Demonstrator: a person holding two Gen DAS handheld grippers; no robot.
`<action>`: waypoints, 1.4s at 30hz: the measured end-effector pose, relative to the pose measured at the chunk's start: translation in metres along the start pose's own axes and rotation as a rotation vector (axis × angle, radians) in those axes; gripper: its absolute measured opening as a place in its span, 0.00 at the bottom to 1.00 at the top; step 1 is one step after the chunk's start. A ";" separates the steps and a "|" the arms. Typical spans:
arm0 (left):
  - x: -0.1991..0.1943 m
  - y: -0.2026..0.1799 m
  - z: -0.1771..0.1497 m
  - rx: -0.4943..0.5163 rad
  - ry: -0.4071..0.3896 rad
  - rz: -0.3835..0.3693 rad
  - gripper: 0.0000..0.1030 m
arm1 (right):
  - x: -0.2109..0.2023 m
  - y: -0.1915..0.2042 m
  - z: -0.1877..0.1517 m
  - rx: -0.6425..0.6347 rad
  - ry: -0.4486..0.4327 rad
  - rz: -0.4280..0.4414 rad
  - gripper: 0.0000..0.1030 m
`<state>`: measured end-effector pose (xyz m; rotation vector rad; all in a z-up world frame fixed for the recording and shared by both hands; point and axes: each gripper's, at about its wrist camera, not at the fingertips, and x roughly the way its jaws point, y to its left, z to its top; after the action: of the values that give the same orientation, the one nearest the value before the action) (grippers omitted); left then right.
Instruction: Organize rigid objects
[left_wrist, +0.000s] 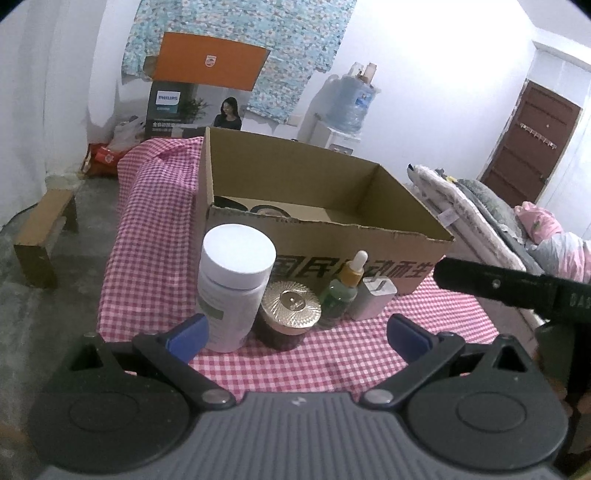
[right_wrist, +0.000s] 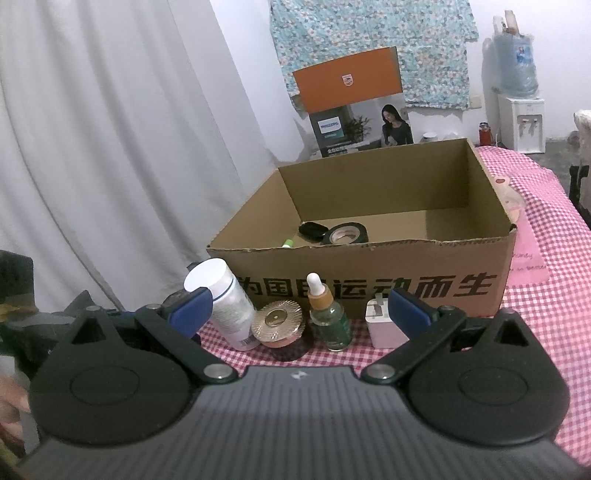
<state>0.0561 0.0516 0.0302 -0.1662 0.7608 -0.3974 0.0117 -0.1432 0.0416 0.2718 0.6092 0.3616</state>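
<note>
Left gripper (left_wrist: 295, 332) spread wide, empty; right gripper (right_wrist: 301, 312) likewise.

Ahead on pink checked cloth (left_wrist: 155, 221), row against open cardboard box (right_wrist: 369, 280):
- white-capped plastic bottle (left_wrist: 231, 291)
- gold-lidded round jar (left_wrist: 289, 314)
- green glass dropper bottle (right_wrist: 328, 317)
- white plug adapter (right_wrist: 382, 325)

Glass probably fragile, slippery: grasp at body, not dropper. Bottle probably light: grasp mid-body.

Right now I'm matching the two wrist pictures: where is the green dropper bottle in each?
Left wrist: dropper bottle just right of centre, between the gold-lidded jar and the white charger.
Right wrist: dropper bottle at centre, same neighbours.
Shared landmark: the cardboard box directly behind it.
</note>
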 end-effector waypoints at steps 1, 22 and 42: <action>0.001 -0.001 -0.001 0.008 0.002 0.008 1.00 | 0.000 -0.001 0.001 0.002 0.001 0.003 0.99; 0.006 -0.004 -0.006 0.124 0.016 0.128 1.00 | 0.001 0.001 0.000 0.039 0.007 0.053 0.99; 0.006 0.000 -0.007 0.200 -0.032 0.149 1.00 | 0.010 0.016 0.002 -0.009 0.024 0.083 0.99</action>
<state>0.0550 0.0493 0.0220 0.0719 0.6931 -0.3259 0.0167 -0.1252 0.0440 0.2849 0.6207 0.4480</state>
